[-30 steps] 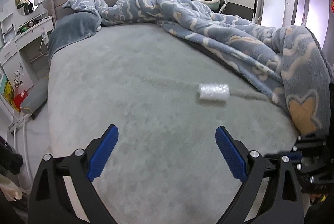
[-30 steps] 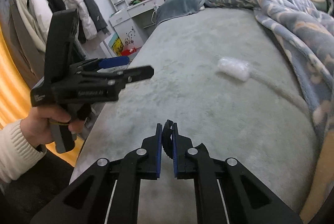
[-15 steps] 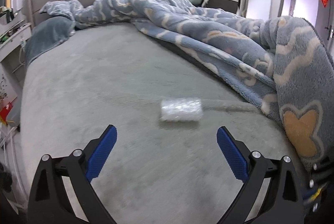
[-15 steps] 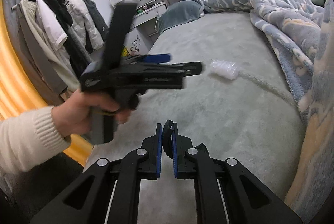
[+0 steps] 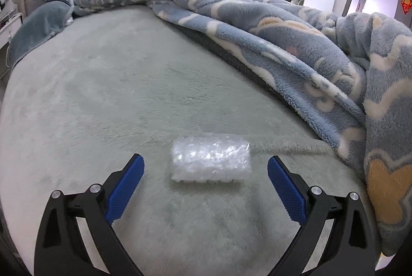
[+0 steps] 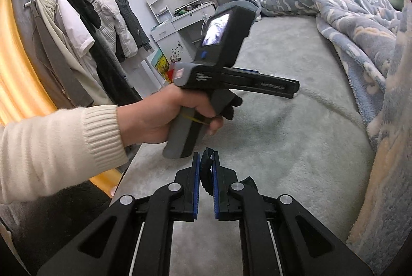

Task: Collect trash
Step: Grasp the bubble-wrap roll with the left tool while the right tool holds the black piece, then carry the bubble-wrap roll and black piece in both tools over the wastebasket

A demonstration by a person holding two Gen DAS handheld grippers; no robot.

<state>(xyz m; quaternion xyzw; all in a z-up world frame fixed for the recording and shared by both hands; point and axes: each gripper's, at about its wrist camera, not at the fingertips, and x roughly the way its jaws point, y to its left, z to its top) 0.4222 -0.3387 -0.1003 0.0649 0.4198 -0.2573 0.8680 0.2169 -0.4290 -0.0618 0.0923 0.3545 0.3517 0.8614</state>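
Across the bed [image 5: 108, 85], the grey-green cover lies bare on the side toward the dresser, while a blue patterned blanket [image 5: 270, 26] is heaped along the opposite edge. Near the foot edge, just short of the blanket's hem, rests a bubble-wrap bundle [image 5: 210, 157]. Hovering over it, the left gripper [image 5: 205, 173] has its jaws spread wide, the bundle between them and untouched. Clamped tight, the right gripper [image 6: 206, 174] pinches a small black scrap [image 6: 206, 165].
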